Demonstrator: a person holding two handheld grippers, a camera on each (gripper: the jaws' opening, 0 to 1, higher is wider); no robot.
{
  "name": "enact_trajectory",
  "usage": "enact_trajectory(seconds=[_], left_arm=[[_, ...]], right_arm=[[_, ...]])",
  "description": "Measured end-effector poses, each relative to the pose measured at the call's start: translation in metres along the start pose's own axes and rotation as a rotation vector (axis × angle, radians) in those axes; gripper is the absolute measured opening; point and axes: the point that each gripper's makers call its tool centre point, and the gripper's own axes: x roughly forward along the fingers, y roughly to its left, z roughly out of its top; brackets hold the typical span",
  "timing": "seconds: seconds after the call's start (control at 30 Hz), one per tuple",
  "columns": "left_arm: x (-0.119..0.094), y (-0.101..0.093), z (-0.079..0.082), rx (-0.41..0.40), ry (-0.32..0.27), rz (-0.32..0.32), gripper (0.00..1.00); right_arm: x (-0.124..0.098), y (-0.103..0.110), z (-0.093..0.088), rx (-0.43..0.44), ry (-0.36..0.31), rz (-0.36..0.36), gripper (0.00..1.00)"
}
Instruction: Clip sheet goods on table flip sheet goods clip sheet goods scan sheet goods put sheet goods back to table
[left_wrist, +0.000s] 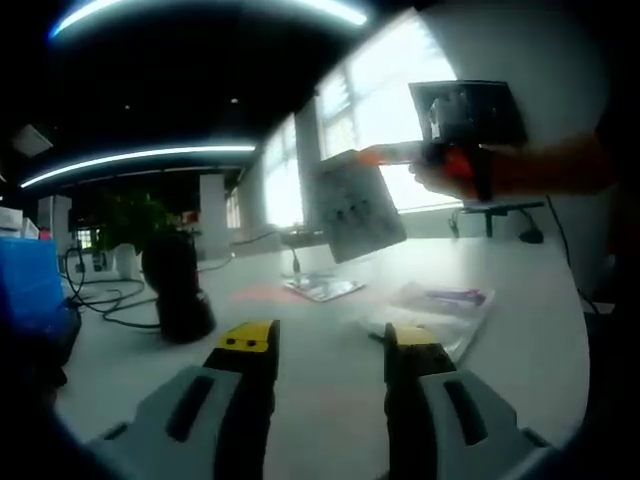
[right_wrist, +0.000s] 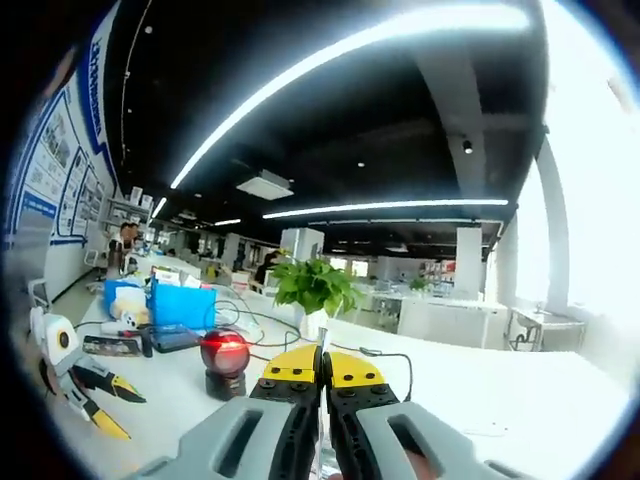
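An open office with long ceiling lights is surrounding a white table (left_wrist: 300, 390). In the left gripper view, the left gripper (left_wrist: 328, 345) is hovering low over it, jaws apart with nothing between them. Beyond, the right gripper (left_wrist: 375, 155) is holding a sheet good (left_wrist: 360, 208) aloft above the table. In the right gripper view, the right gripper (right_wrist: 322, 368) is pinching what appears to be the sheet's thin edge (right_wrist: 322, 345). More packets (left_wrist: 445, 300) are lying on the table; a scanner (right_wrist: 226, 360) is glowing red.
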Motion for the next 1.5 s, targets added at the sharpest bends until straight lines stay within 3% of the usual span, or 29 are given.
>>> enact_trajectory(seconds=[0.43,0.6,0.7,0.83,0.9,1.07,1.3,1.5], left_arm=[[0.0,-0.002,0.001,0.006,0.001,0.0,0.35],[-0.001,-0.002,0.0,0.005,0.003,-0.002,0.35],[0.0,-0.001,0.0,0.005,0.003,-0.001,0.35],[0.0,0.0,-0.001,0.008,0.005,-0.002,0.35],[0.0,0.0,-0.002,0.01,0.006,-0.002,0.35],[0.001,0.002,-0.002,0.009,0.006,-0.001,0.35],[0.001,0.002,-0.003,0.009,0.007,-0.003,0.35],[0.001,0.002,-0.004,0.015,0.014,-0.002,0.35]], right_arm=[[0.02,0.013,-0.025,-0.074,0.073,0.118,0.0],[0.026,0.015,-0.029,-0.03,0.072,0.158,0.0],[0.031,0.018,-0.029,0.046,0.067,0.186,0.0],[0.037,0.024,-0.03,0.013,0.086,0.222,0.0],[0.039,0.025,-0.032,0.037,0.091,0.238,0.0],[0.045,0.028,-0.045,-0.002,0.122,0.246,0.0],[0.052,0.012,-0.056,-0.083,0.148,0.213,0.0],[0.062,-0.002,-0.06,-0.087,0.149,0.187,0.0]])
